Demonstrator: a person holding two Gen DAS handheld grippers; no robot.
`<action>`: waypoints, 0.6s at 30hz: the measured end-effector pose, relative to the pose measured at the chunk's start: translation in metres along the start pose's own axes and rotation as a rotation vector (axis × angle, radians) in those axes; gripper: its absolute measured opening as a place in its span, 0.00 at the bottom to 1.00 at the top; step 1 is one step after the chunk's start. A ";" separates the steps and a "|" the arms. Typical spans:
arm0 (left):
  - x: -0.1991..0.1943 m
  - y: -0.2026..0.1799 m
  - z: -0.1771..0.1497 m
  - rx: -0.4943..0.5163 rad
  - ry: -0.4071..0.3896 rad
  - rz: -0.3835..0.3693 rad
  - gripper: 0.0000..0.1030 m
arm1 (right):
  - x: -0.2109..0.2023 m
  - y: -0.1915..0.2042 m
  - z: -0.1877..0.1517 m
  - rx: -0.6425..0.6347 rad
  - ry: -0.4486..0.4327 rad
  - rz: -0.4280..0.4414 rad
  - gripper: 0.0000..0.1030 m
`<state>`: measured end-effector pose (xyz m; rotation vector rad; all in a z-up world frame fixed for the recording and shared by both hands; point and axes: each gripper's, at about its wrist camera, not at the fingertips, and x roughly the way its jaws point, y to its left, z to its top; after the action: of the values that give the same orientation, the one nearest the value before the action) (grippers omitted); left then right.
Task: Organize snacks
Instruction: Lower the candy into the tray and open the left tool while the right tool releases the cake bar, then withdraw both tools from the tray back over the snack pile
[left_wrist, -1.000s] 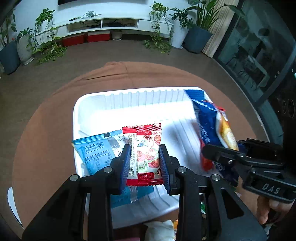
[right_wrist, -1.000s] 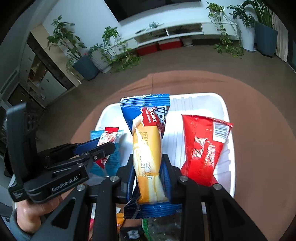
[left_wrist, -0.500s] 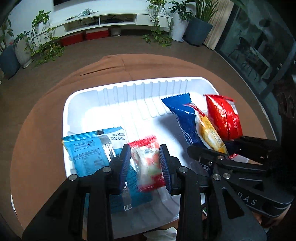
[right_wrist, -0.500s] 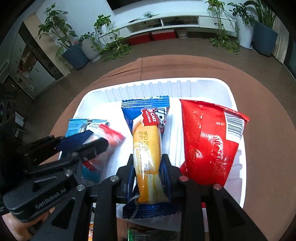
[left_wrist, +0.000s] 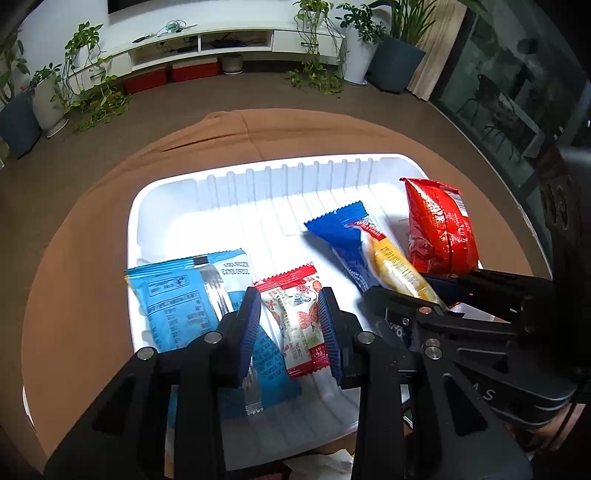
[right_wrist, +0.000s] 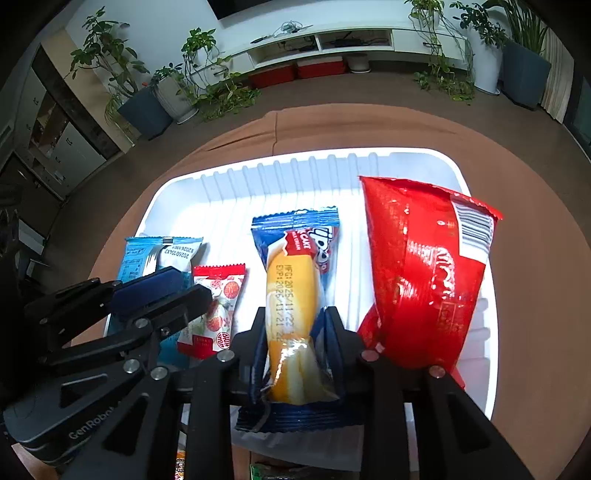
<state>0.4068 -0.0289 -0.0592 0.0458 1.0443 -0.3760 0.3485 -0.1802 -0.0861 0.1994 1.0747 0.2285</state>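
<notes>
A white ribbed tray (left_wrist: 170, 206) was placed on a round table covered with a brown cloth (left_wrist: 81, 229). Behind the table, a white TV shelf (right_wrist: 332, 40) and several potted plants (left_wrist: 92, 96) were seen on the floor. At the near edge of the table, some other wrappers were partly visible, but they could not be identified.

Four snacks were laid in the tray side by side, each with its long axis running from the near edge to the far wall. From left to right they were a light blue packet (left_wrist: 184, 295), a small red and white packet (left_wrist: 299, 321), a blue cake wrapper (right_wrist: 295, 295) with a yellow cake seen through it, and a big red bag (right_wrist: 417, 280). The far end of the red bag was leaned up against the right rim.

The left gripper (left_wrist: 290, 325) was held around the small packet, which was overlapped on the light blue packet; the pads (left_wrist: 249, 325) were slightly apart from its sides, so the jaws were loosened. The right gripper (right_wrist: 295, 343) was closed on the near part of the cake wrapper, and the foil was squeezed there.

Compared with one second before, both packets had been lowered from the air onto the tray floor, and the grip of the left gripper had been released.
</notes>
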 end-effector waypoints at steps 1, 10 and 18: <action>-0.005 0.002 -0.001 -0.003 -0.004 0.000 0.36 | 0.000 0.000 0.000 0.000 -0.001 0.000 0.35; -0.063 0.013 -0.012 -0.058 -0.116 -0.022 0.79 | -0.036 0.004 -0.004 0.003 -0.079 0.019 0.68; -0.136 0.022 -0.057 -0.060 -0.261 -0.093 0.98 | -0.114 0.006 -0.036 -0.033 -0.244 0.088 0.83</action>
<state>0.3063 0.0419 0.0242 -0.1038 0.8002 -0.4222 0.2639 -0.2047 -0.0053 0.2392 0.8207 0.2932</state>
